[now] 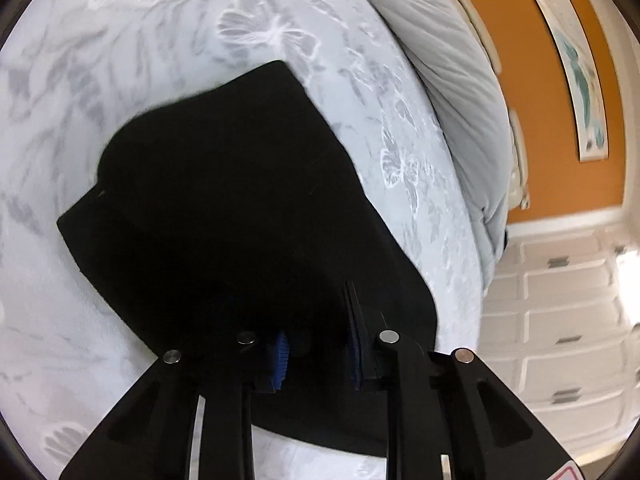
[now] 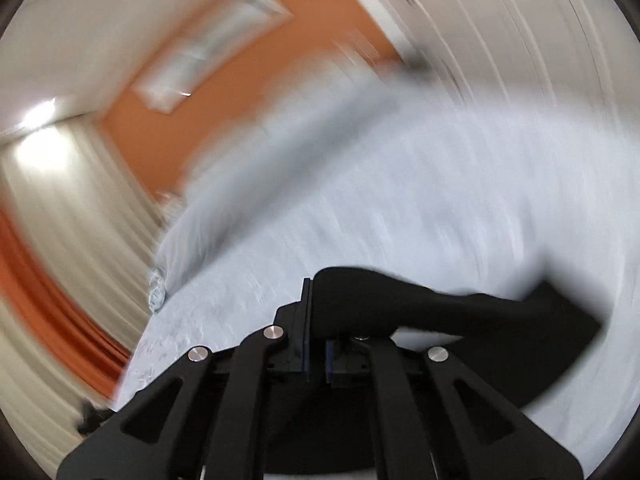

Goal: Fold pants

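Note:
Black pants (image 1: 224,184) lie folded in a compact pile on the pale bedspread (image 1: 120,80). My left gripper (image 1: 316,332) is lowered onto the pile's near edge. Its blue pads (image 1: 281,360) stand a little apart, and black cloth fills the gap between them, pinched as far as the dark picture shows. The right wrist view is smeared by motion. In it my right gripper (image 2: 318,300) has its jaws drawn together on a corner of the pants (image 2: 460,312). That cloth is lifted off the bedspread (image 2: 400,200) and trails away to the right, hiding the right fingertip.
A rumpled grey duvet (image 1: 452,80) lies along the bed's far side. Behind it is an orange wall (image 1: 532,100) with a framed picture (image 1: 576,72). White drawers (image 1: 560,320) stand beside the bed at the right. The bedspread has a butterfly pattern (image 1: 276,32).

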Available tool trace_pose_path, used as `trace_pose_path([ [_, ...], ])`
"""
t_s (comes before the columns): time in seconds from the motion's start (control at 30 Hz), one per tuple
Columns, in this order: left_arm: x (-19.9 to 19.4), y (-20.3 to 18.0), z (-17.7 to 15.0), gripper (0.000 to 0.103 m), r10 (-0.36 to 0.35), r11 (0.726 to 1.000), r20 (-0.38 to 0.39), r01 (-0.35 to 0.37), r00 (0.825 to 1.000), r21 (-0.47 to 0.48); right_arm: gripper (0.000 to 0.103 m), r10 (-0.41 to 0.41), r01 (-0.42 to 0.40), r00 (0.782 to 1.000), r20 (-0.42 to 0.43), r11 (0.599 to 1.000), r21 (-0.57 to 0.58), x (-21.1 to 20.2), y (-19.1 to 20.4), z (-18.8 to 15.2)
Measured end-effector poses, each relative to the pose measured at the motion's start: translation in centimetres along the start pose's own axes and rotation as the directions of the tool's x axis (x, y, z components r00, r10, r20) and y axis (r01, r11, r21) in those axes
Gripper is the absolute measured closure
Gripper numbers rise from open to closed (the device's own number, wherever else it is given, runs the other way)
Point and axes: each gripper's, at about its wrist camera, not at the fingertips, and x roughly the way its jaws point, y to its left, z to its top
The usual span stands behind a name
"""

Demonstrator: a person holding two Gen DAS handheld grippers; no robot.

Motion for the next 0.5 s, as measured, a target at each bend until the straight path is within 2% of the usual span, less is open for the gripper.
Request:
trace_pose_path([
  [0.03,0.4,-0.1,-0.1,0.084,0.032,0.999,-0.013,-0.032,0.999,0.021,0.100,-0.084,0.083,0.996,-0.024,0.995,-0.052,0.6,-0.3,-0.1],
  [0.07,0.7,0.1,-0.3,0.084,0.069,0.997,-0.026,-0.068,0.997,0.030,0.099,-0.133,0.131,0.988,-0.075,0.991,-0.033,1.7,-1.8,-0.6],
  [0.13,1.4,1.0,-0.4,0.084,0.094,0.996,-0.073,-0.094,0.993,0.009,0.099,-0.225,0.272,0.933,-0.279,0.952,0.142,5.1,-8.4,-3.5],
  [0.17,1.5,1.7,-0.4,0.085,0.076,0.997,-0.091,-0.078,0.993,-0.011,0.099,-0.276,0.357,0.891,-0.361,0.917,0.179,6.2,-11.1,-5.0],
  [0.23,1.6,2.6,-0.2,0.088,0.034,0.997,-0.108,-0.042,0.994,-0.068,0.099,-0.301,0.388,0.869,-0.392,0.907,0.163,6.6,-12.5,-5.7],
  [0.37,1.2,2.3,-0.3,0.100,0.042,0.998,-0.085,-0.046,0.996,-0.053,0.099,-0.288,0.361,0.881,-0.375,0.922,0.141,6.6,-11.8,-5.5],
  [0.47,-1.0,0.7,-1.2,0.100,0.040,0.999,-0.025,-0.039,0.999,0.015,0.099,-0.239,0.307,0.916,-0.323,0.935,0.179,5.4,-10.2,-4.7],
  [0.5,-1.5,0.5,-1.4,0.100,0.062,0.997,-0.008,-0.062,0.998,0.037,0.099,-0.263,0.327,0.904,-0.336,0.933,0.149,5.5,-10.3,-4.9],
])
